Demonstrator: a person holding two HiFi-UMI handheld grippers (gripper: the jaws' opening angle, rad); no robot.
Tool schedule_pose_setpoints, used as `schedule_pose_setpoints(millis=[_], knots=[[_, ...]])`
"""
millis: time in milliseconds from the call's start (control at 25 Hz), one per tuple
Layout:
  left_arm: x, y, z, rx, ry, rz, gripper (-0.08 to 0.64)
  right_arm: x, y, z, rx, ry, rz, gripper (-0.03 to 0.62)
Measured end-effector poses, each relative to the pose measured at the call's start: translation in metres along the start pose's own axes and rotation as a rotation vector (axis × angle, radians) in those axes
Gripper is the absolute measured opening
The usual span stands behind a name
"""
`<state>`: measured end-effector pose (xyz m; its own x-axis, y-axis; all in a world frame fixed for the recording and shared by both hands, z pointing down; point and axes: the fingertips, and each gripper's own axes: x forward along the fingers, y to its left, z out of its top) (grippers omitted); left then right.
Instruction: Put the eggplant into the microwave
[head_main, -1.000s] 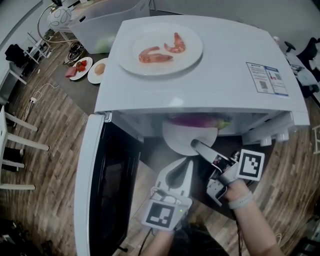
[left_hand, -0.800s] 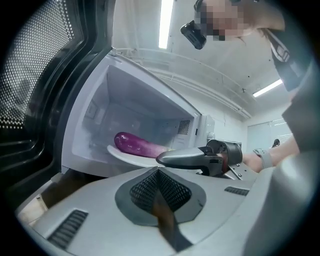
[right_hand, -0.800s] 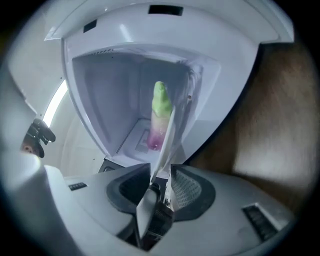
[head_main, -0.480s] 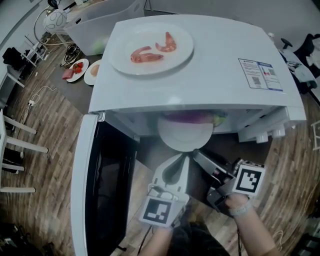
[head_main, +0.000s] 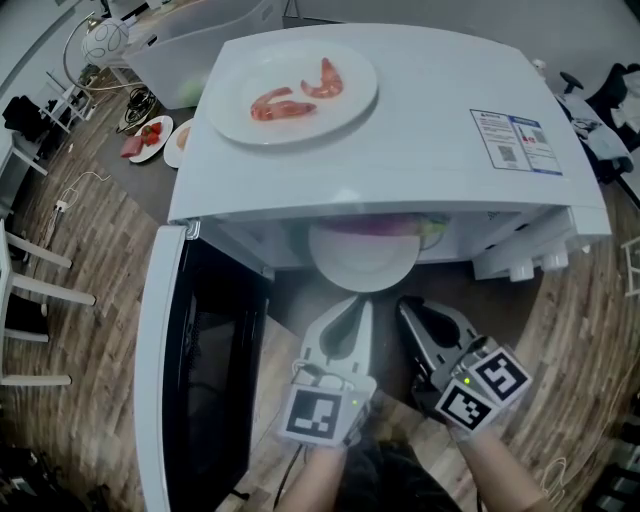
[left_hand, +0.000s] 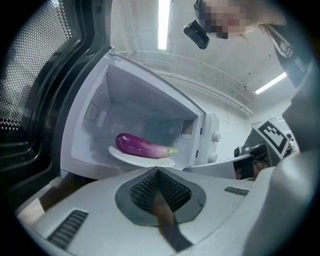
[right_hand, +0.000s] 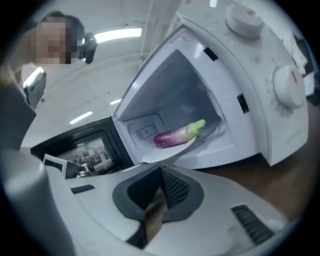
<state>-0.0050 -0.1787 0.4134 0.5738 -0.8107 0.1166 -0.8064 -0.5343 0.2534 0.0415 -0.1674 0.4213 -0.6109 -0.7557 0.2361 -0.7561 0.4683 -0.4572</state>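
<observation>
Left gripper (head_main: 357, 306): jaws pressed together, empty. Right gripper (head_main: 408, 306): beside it, jaws just closed, nothing between. Door (head_main: 160, 380): swung open at left. Eggplant (left_hand: 142, 146): lying on plate (left_hand: 120, 154) inside microwave (head_main: 430, 130), apart from both grippers.

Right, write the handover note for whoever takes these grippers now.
Left gripper: shut, empty, in front of the open microwave.
Right gripper: jaws have just closed, nothing between them.
Eggplant lies on a white plate inside the cavity; the plate's front rim seems to jut past the opening.
Door stands open.
Done: eggplant in.
Left: probably nudge the plate deeper, then shut the door.
</observation>
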Motion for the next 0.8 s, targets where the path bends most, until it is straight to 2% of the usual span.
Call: schedule_pose_setpoints(millis=[120,280,400,800], knots=[[0.002,-0.001,0.001,0.010,-0.002,0.001,0.000,0.000,0.002,0.006,-0.133,-0.033,-0.067,0.005],[0.004,-0.001,0.001,0.014,-0.007,0.007,0.000,0.006,0.004,0.005,-0.200,-0.038,-0.111,0.005],[0.006,-0.002,0.001,0.015,-0.005,0.003,0.000,0.011,0.005,0.004,-0.223,-0.038,-0.129,0.005],[0.013,-0.002,0.002,0.023,0.005,-0.009,0.000,0.025,0.008,0.010,-0.240,-0.030,-0.118,0.005]])
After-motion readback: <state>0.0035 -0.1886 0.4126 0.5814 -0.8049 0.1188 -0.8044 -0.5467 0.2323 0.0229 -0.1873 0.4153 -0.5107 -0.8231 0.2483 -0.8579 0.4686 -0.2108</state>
